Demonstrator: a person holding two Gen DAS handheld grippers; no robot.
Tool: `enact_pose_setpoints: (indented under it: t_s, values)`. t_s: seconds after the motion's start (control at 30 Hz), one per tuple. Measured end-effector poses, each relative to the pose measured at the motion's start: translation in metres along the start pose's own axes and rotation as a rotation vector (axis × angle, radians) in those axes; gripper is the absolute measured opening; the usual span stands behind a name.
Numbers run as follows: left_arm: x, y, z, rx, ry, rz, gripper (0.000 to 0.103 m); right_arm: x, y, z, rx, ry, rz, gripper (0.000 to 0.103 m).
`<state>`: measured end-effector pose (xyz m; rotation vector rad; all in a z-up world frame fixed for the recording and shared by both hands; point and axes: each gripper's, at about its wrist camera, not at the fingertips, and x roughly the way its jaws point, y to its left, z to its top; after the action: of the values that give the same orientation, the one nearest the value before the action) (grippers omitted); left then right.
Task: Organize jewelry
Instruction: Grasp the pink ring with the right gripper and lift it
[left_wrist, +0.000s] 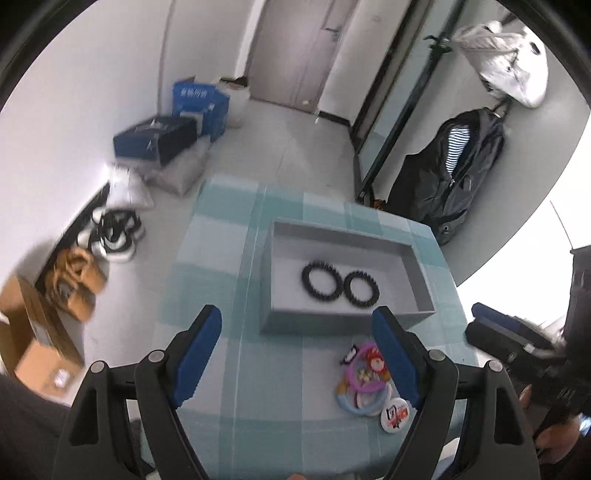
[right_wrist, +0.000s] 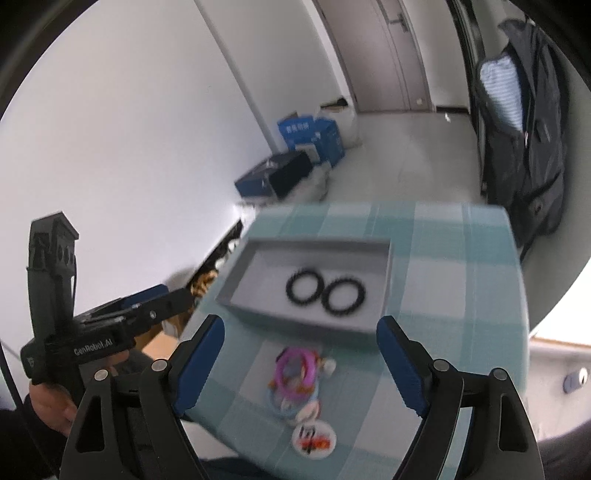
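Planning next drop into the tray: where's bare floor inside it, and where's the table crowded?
Gray tray: two black bracelets sit mid-floor; bare floor along the left wall and the right end. Tablecloth left of the tray is bare. Crowded: the trinket pile in front of the tray.

Two black bracelets (right_wrist: 325, 290) touching inside grey tray (right_wrist: 236, 280), blurred.
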<state>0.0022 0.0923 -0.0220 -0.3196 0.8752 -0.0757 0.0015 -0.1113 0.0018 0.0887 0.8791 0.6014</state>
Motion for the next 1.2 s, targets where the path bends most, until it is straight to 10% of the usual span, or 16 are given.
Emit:
enact_pose_setpoints:
  t_s: [0.33,0.63,1.2]
  values:
    - [0.010,0.000,-0.022,0.000,0.044,0.032,0.080,0.035,0.009,-0.024,-0.041,0.122,-0.008,0.070]
    - [0.020,0.007,-0.031,-0.009,0.098,0.014,0.080,0.066,0.000,-0.037,-0.011,0.211,-0.027,0.034]
    - [0.030,0.007,-0.034,-0.014,0.135,0.008,0.080,0.065,-0.004,-0.037,0.003,0.210,-0.029,0.007]
